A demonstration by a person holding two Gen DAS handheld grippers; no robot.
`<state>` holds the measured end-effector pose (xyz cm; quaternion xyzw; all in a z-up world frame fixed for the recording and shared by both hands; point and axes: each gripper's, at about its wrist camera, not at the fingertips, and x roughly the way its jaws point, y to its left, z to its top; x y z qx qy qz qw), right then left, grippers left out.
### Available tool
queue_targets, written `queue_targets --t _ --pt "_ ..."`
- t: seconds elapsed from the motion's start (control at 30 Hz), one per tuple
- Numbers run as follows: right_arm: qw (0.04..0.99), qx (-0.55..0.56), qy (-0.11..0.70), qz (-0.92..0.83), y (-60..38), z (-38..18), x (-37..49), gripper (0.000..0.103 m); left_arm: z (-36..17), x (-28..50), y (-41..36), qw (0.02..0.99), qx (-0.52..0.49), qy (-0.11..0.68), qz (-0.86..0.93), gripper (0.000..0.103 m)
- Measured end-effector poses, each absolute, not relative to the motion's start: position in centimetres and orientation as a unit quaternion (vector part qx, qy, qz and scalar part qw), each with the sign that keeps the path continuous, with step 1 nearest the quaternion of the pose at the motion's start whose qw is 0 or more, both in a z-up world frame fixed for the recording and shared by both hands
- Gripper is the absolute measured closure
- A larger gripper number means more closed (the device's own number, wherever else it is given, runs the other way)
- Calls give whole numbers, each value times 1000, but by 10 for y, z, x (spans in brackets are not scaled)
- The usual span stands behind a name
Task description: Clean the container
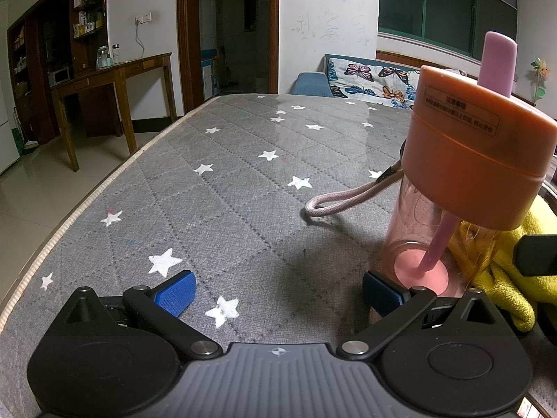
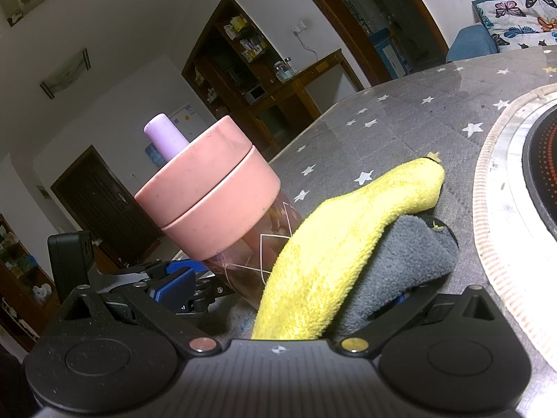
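Left gripper [image 1: 276, 296] wide open, empty, bottle [image 1: 463, 188] beside it; right gripper [image 2: 278, 299] clamps cloth [image 2: 334, 250]; grey underside shows only in right view.

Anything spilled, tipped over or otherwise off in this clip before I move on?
Nothing spilled or damaged shows. The pink bottle stands on the star-patterned cover, lid on; its lean looks like fisheye distortion. The yellow-and-grey cloth lies bunched against it across the right gripper. The left gripper is open beside the bottle.
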<state>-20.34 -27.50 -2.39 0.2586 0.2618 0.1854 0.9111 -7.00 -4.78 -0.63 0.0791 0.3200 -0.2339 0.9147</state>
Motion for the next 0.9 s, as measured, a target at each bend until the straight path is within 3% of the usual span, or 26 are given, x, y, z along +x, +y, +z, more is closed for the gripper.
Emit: queue_targets --t 0.9 --pt "912 258 262 181 -277 -21 -201 2 -6 -69 -47 915 79 320 -234 0"
